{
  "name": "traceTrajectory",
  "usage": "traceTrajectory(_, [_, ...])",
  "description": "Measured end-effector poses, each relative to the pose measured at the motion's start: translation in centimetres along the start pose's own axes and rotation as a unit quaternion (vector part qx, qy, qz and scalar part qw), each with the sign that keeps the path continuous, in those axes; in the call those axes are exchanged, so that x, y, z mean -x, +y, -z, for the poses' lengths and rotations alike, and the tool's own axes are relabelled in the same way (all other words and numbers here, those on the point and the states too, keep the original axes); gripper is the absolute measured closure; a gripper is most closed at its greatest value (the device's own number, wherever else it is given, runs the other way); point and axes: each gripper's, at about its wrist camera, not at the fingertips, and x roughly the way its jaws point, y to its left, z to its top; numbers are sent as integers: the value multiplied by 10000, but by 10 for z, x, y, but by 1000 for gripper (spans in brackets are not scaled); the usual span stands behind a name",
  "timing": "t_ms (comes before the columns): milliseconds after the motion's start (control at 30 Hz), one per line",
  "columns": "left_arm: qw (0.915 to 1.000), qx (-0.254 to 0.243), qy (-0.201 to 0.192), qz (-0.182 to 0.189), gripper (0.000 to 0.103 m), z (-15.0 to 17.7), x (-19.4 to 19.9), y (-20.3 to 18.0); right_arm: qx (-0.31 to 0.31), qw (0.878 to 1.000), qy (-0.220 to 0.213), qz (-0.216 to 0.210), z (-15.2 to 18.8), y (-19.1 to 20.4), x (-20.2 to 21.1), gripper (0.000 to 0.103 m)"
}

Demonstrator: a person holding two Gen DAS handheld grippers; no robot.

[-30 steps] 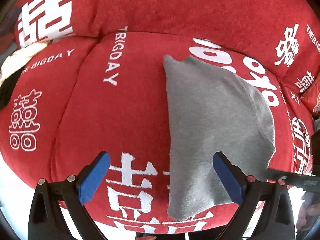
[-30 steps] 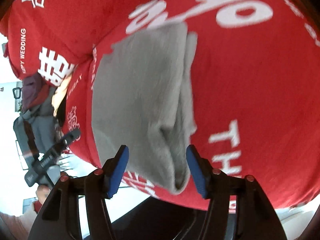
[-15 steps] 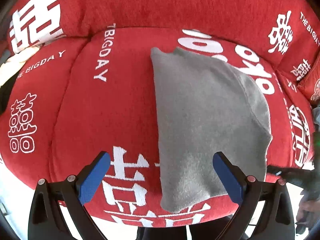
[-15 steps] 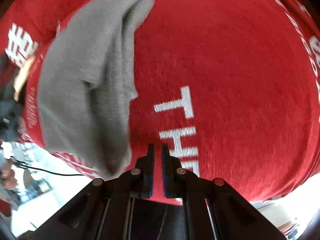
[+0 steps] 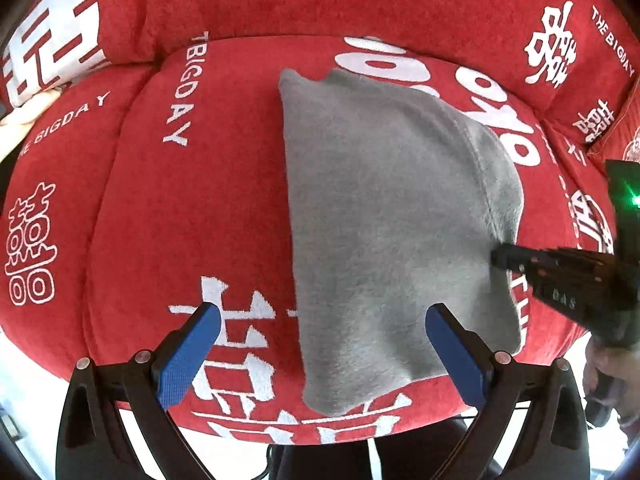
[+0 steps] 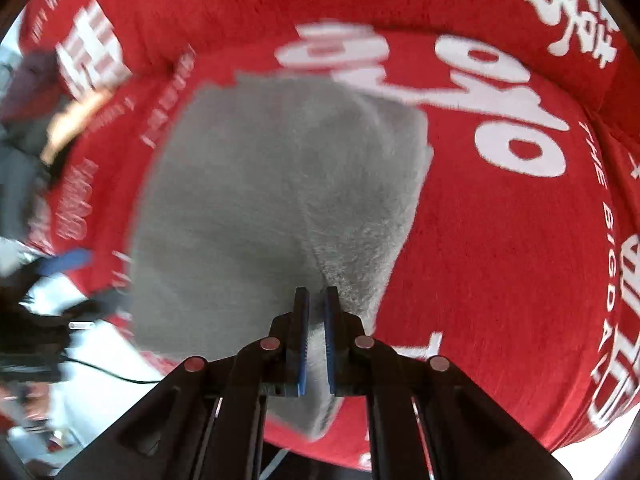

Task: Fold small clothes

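A grey fleece garment lies folded on the red sofa seat cushion, its near end hanging over the front edge. My left gripper is open and empty, hovering above the cushion's front edge, its right finger over the garment's near part. My right gripper is shut on the garment's right-hand fold near the front; it shows in the left wrist view pinching that edge from the right.
The red sofa backrest with white lettering rises behind the seat. A neighbouring seat cushion lies to the left, with a pale cloth on it. White floor and a black cable lie below the front edge.
My right gripper closed, swung back left over the garment and now pinches its right-hand fold. My left gripper stayed open and shifted slightly, with the garment looming larger.
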Motion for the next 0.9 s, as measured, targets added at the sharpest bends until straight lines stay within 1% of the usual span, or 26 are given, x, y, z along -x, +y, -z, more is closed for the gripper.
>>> traceTrajectory(33, [10000, 21, 18, 15, 0, 0, 0, 1, -16, 10000, 57, -6, 2, -6, -10, 95])
traceTrajectory(100, [10000, 40, 49, 21, 0, 0, -1, 1, -56, 9998, -142, -141, 2, -14, -12, 96])
traceTrajectory(267, [9997, -18, 162, -166, 0, 2, -1, -2, 166, 9998, -70, -84, 4, -15, -6, 96])
traceTrajectory(433, [9993, 20, 231, -295, 0, 3, 0, -4, -85, 9998, 58, -141, 7, -13, -4, 95])
traceTrajectory(533, [9989, 50, 299, -367, 0, 4, 3, -4, -160, 9997, 143, -104, 11, -15, -2, 95])
traceTrajectory(567, [9988, 41, 309, -387, 0, 4, 4, -4, -193, 9996, 172, -77, 13, -16, 0, 93])
traceTrajectory(600, [9987, 29, 321, -406, 0, 4, 7, -4, -223, 9995, 208, -29, 15, -16, 2, 83])
traceTrajectory(633, [9986, 28, 327, -422, 0, 5, 9, -4, -249, 9994, 249, 42, 16, -17, 4, 76])
traceTrajectory(667, [9985, 27, 339, -423, 0, 5, 11, -4, -295, 9991, 294, 125, 18, -19, 6, 64])
traceTrajectory(833, [9980, -30, 414, -481, 0, 6, 21, -8, -676, 9967, 418, 167, 29, -31, 21, 63])
traceTrajectory(867, [9978, -50, 433, -503, 0, 7, 23, -9, -744, 9961, 454, 142, 32, -32, 25, 60])
traceTrajectory(900, [9976, -75, 455, -522, 0, 7, 26, -11, -779, 9957, 484, 115, 34, -33, 28, 55])
